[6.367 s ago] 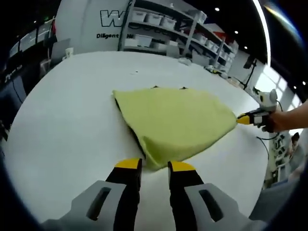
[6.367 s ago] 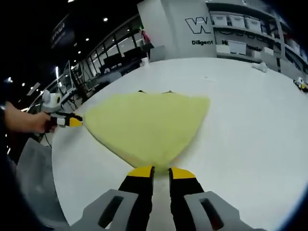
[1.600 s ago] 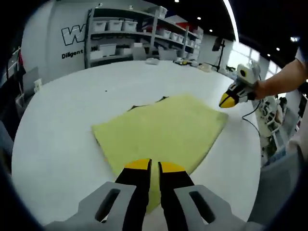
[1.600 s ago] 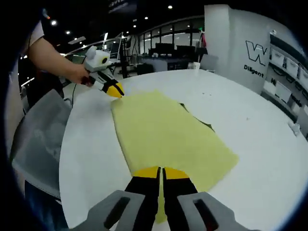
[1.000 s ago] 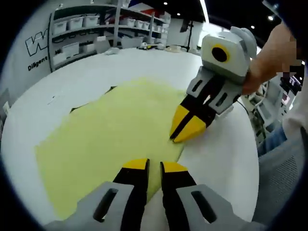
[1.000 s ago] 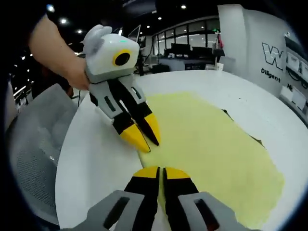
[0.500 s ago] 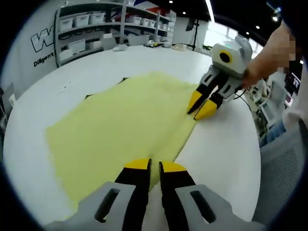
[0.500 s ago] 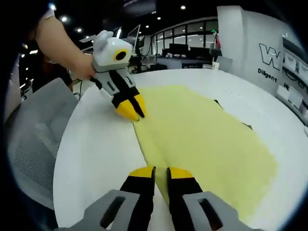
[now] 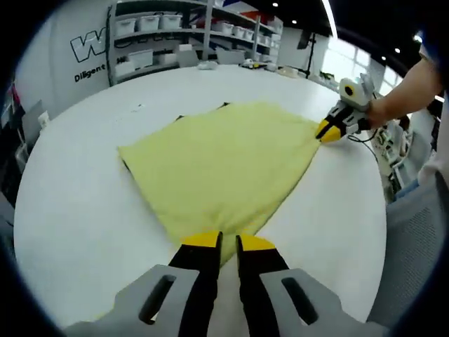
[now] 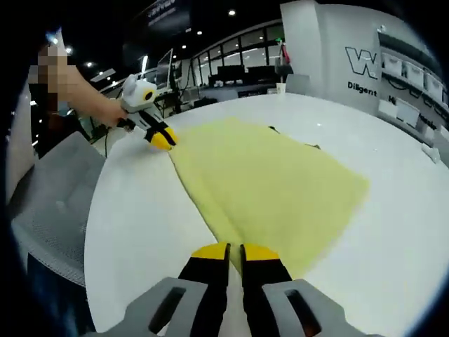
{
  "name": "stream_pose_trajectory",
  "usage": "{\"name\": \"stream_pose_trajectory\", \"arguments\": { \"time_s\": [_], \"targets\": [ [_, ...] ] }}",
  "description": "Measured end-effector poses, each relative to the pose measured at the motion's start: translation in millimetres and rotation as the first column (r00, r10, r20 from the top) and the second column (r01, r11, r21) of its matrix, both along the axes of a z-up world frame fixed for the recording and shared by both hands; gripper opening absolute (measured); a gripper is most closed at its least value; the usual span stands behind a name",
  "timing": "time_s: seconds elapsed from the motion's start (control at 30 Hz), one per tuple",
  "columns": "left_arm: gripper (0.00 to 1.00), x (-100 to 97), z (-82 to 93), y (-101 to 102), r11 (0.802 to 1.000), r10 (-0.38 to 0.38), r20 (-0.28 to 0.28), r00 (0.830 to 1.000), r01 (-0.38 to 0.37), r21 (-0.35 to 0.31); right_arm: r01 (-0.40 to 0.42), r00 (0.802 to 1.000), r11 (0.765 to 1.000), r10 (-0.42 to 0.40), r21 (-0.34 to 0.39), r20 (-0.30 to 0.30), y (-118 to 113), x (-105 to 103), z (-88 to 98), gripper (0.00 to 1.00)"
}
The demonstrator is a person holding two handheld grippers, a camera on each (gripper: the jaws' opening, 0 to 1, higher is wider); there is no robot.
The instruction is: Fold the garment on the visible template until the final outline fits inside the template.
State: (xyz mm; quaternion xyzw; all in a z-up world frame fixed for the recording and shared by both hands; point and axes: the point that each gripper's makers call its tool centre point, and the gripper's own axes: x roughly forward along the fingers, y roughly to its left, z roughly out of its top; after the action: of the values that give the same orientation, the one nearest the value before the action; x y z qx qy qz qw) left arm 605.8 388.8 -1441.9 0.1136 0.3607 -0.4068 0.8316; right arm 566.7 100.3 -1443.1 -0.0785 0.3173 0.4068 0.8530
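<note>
A folded yellow garment [image 9: 217, 158] lies flat on the round white table [image 9: 70, 203]. Small dark bits of the template [image 9: 224, 105] peek out from under its far edge. My left gripper [image 9: 229, 244] is shut on the garment's near corner. The right gripper [image 9: 328, 130], held by a hand, pinches the far right corner. In the right gripper view the garment [image 10: 273, 182] spreads ahead, with template marks [image 10: 312, 146] at its far side. My right gripper [image 10: 235, 253] is shut on the near corner, and the left gripper [image 10: 163, 138] holds the far left corner.
The table's rim [image 9: 375, 232] curves close on the right, with a grey mesh chair [image 9: 414, 239] beyond it. The same chair [image 10: 42, 203] sits left of the table in the right gripper view. Shelves with bins [image 9: 175, 28] stand far behind.
The two grippers have drawn apart along one garment edge. Each now looks far smaller in the other's view. The edge lies stretched between them.
</note>
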Motion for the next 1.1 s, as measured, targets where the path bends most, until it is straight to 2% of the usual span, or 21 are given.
{"name": "stream_pose_trajectory", "arguments": {
  "time_s": [0.27,0.67,0.9,0.93,1.1],
  "targets": [
    [0.07,-3.5,-1.2,5.6,0.996,0.063,-0.032,0.997,-0.065,-0.06,0.028,1.0,0.999,-0.028,-0.028,0.002,-26.6,-1.1,-0.1,0.0],
    [0.03,-12.4,-1.6,15.5,0.989,0.115,-0.073,0.991,-0.121,-0.09,0.033,0.999,0.999,-0.033,-0.043,-0.004,-30.1,-1.5,1.3,0.0],
    [0.03,-13.8,-1.9,16.2,0.981,0.151,-0.105,0.983,-0.162,-0.111,0.083,0.996,0.995,-0.085,-0.059,-0.019,-41.1,3.7,0.3,0.0],
    [0.03,-13.8,-1.9,15.5,0.977,0.164,-0.115,0.98,-0.177,-0.117,0.098,0.994,0.994,-0.1,-0.049,-0.035,-41.7,3.0,0.0,0.01],
    [0.03,-14.4,-1.4,14.9,0.971,0.197,-0.127,0.972,-0.211,-0.112,0.107,0.993,0.991,-0.11,-0.077,-0.037,-45.8,1.5,-3.0,0.09]
  ]
}}
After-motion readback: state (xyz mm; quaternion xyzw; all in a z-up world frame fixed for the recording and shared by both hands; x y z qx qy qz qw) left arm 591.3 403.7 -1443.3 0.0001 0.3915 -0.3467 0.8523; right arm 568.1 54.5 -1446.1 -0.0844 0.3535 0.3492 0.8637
